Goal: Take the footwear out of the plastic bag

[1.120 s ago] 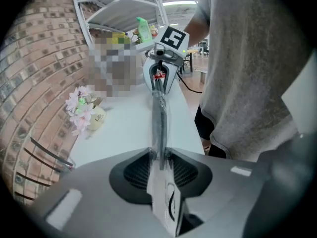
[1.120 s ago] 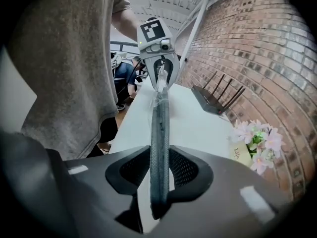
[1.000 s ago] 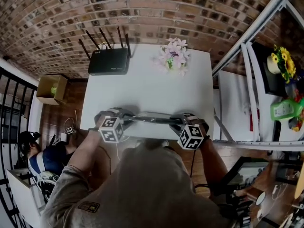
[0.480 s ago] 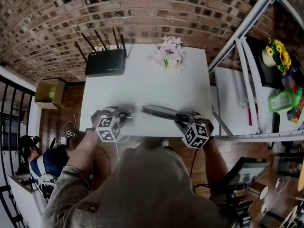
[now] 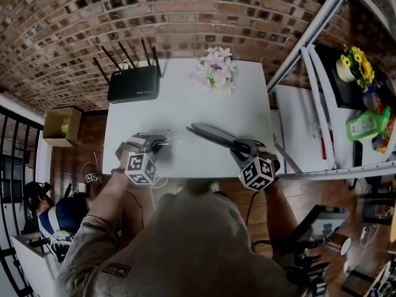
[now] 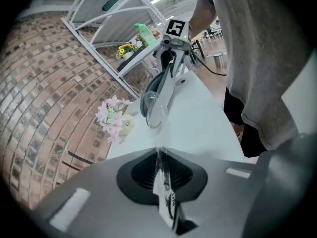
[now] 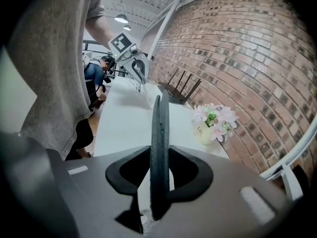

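A flat dark slipper [image 5: 213, 135] hangs over the white table [image 5: 185, 104], its toe toward the upper left. My right gripper [image 5: 239, 147] is shut on its heel end; in the right gripper view its sole [image 7: 159, 133] stands edge-on between the jaws. My left gripper [image 5: 162, 145] is shut on a thin clear plastic bag [image 5: 177, 142], whose printed film [image 6: 164, 195] is pinched flat between the jaws. In the left gripper view clear plastic still clings round the slipper's toe [image 6: 154, 114]. The two grippers are apart.
At the table's far edge stand a black router [image 5: 132, 83] with antennas and a small vase of pink flowers [image 5: 215, 70]. A white metal shelf [image 5: 322, 98] with a green bottle [image 5: 365, 124] rises at the right. A cardboard box [image 5: 62, 127] sits on the floor.
The slipper lay level between both grippers; now the right gripper has drawn it to the right and tilted it. The left gripper moved slightly left, keeping the plastic.
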Demonstrator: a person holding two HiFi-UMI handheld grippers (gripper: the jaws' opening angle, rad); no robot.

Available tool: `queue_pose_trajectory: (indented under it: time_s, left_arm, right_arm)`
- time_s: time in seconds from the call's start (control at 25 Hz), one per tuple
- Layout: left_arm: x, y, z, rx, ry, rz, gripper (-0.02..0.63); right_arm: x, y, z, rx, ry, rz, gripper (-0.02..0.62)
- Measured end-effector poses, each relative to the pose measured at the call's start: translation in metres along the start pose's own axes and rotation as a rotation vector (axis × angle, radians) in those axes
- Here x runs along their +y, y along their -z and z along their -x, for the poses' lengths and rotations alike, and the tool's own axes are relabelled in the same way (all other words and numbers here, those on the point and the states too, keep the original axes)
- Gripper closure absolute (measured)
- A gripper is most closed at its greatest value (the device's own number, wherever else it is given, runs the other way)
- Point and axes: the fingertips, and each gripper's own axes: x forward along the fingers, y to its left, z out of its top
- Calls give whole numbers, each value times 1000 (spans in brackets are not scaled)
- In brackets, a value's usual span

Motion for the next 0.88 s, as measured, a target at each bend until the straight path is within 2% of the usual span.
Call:
queue_pose_trajectory:
  time_s: [0.12, 0.24, 0.28, 0.44, 0.48, 0.6, 0.88]
  left_arm:
    - [-19, 4, -13, 14, 45, -16, 603]
    - [-41, 8, -21, 25, 113, 16, 598]
    - [-46, 8, -23, 24, 132, 29, 572]
    - [-62, 7, -24, 1, 202, 82, 388]
    - [-65, 5, -22, -10, 213, 95, 360]
    - [-66, -3, -16, -47, 214, 122, 324]
    - [-67, -9, -4, -71, 177, 135, 322]
  right_arm:
    - [3, 1, 0, 13, 4, 1, 468]
    - [7, 1, -2, 24, -1, 5, 468]
    - [7, 2, -3, 28, -1, 5, 468]
    - [10, 3, -10, 51, 4, 6, 468]
    - [10, 4, -12, 58, 6, 6, 468]
    - [10, 6, -18, 81, 19, 6, 468]
    - [3, 14, -31, 138, 93, 27, 466]
